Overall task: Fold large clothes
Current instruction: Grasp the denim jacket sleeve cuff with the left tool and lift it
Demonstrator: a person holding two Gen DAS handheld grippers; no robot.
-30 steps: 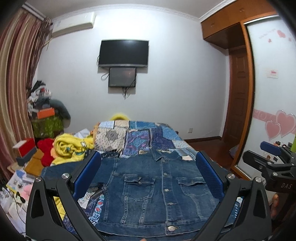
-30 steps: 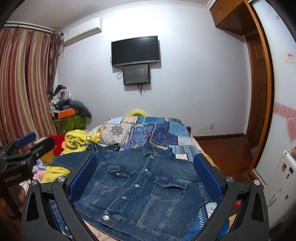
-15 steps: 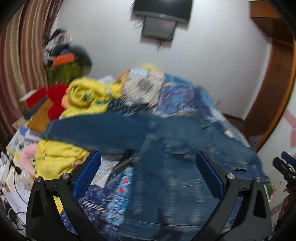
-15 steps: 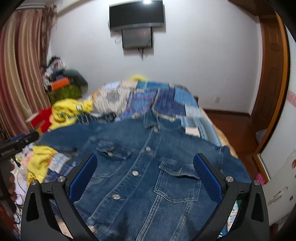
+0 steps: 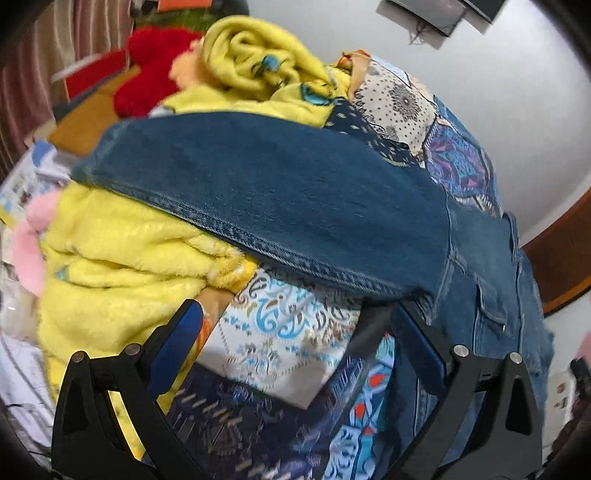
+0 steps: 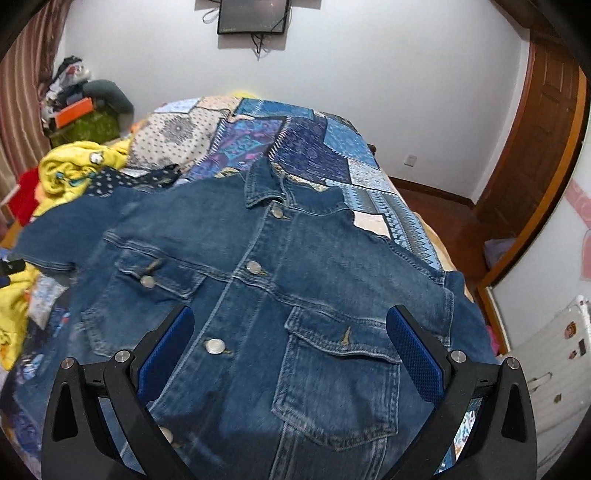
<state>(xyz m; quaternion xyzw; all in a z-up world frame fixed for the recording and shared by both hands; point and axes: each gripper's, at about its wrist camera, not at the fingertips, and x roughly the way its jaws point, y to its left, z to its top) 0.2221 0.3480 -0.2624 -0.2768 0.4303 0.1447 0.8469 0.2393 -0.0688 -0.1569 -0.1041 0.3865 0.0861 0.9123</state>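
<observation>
A blue denim jacket (image 6: 288, 280) lies front up and buttoned on the patchwork bedspread (image 6: 295, 136), collar toward the far wall. Its left sleeve (image 5: 280, 199) stretches out over a yellow blanket (image 5: 110, 266). My left gripper (image 5: 295, 332) is open, low over the bedspread just below the sleeve, near the armpit; its right finger is close to the jacket's side. My right gripper (image 6: 291, 332) is open above the jacket's chest, between the two chest pockets, holding nothing.
Yellow blanket folds and a red plush item (image 5: 155, 70) are piled at the bed's left side. Cluttered boxes (image 6: 81, 114) stand by the curtain. A TV (image 6: 255, 14) hangs on the far wall. A wooden door (image 6: 535, 155) and floor lie to the right.
Both grippers have dropped toward the bed. The left one swung left and down to the outstretched sleeve. The right one moved closer over the jacket's chest. Both stayed open.
</observation>
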